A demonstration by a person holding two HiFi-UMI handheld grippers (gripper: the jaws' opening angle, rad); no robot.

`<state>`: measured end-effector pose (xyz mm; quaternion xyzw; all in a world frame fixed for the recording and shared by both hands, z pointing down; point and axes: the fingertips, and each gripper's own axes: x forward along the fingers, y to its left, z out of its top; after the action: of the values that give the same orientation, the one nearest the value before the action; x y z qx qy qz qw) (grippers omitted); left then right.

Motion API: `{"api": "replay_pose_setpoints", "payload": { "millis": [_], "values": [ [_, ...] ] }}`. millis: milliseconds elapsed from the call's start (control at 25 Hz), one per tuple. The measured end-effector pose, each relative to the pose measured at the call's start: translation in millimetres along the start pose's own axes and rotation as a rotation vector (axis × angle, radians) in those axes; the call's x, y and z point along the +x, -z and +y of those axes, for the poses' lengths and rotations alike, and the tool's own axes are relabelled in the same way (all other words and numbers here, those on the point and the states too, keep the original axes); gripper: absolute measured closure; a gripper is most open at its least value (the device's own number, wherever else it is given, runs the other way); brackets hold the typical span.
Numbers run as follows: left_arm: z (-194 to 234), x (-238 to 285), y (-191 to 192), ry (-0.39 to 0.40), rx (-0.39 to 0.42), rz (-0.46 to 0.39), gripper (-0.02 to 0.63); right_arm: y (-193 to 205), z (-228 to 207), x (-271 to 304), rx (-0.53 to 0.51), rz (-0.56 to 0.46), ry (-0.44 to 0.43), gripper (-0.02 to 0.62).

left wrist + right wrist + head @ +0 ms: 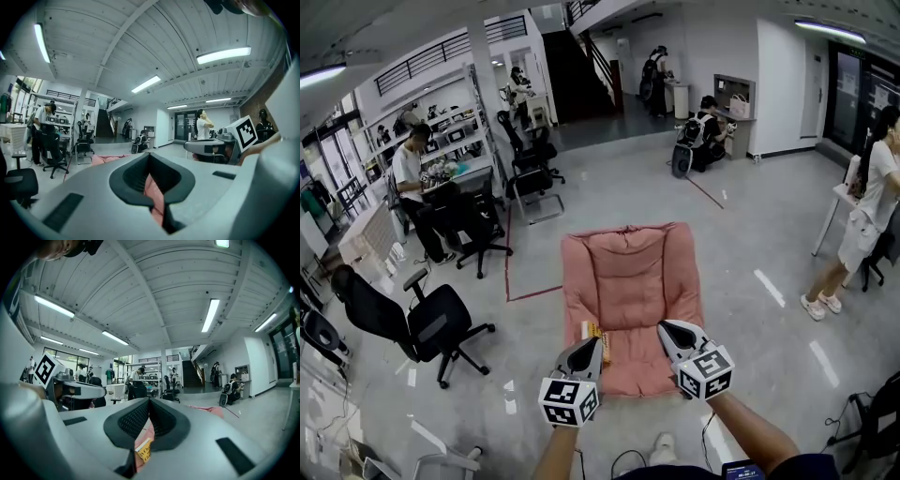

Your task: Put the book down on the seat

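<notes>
"Over the front of the seat (628,272), why use two grippers for one book?"

"It looks thin and floppy to me. My left gripper (590,347) is clenched on one side of the book (144,451) and my right gripper (669,331) on the other. That way it hangs flat between them instead of drooping open. In the right gripper view, the pink cover and its yellow label sit pinched in the slit of the jaws. In the left gripper view a pink sheet fills the slit the same way, and I take it for the same cover."

"Where is the book just now?"

"Between my two grippers, above the near end of the seat, with its yellow strip beside the left gripper's tip. I cannot tell whether it touches the padding, because pink on pink hides the edge."

"Why hold both grippers so level?"

"So the book can come down flat. The seat lies low on the floor (750,234), well apart from the black office chair (431,323), so nothing crowds it. Letting one side go first could tip the book off the front edge."
</notes>
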<state>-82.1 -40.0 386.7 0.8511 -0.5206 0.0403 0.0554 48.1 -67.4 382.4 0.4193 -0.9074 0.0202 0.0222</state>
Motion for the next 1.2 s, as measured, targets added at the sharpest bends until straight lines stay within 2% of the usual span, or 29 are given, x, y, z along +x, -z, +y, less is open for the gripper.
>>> {"api": "replay_pose_setpoints", "payload": {
  "millis": [640,1200],
  "values": [
    [-14,-75,-5,0.036,0.021,-0.049,0.601,-19,78,-38,-0.029,-0.040,0.015,0.577],
    [-10,-118,-12,0.045,0.000,-0.079,0.601,-26,125,-52,-0.061,-0.030,0.016,0.577]
  ]
}}
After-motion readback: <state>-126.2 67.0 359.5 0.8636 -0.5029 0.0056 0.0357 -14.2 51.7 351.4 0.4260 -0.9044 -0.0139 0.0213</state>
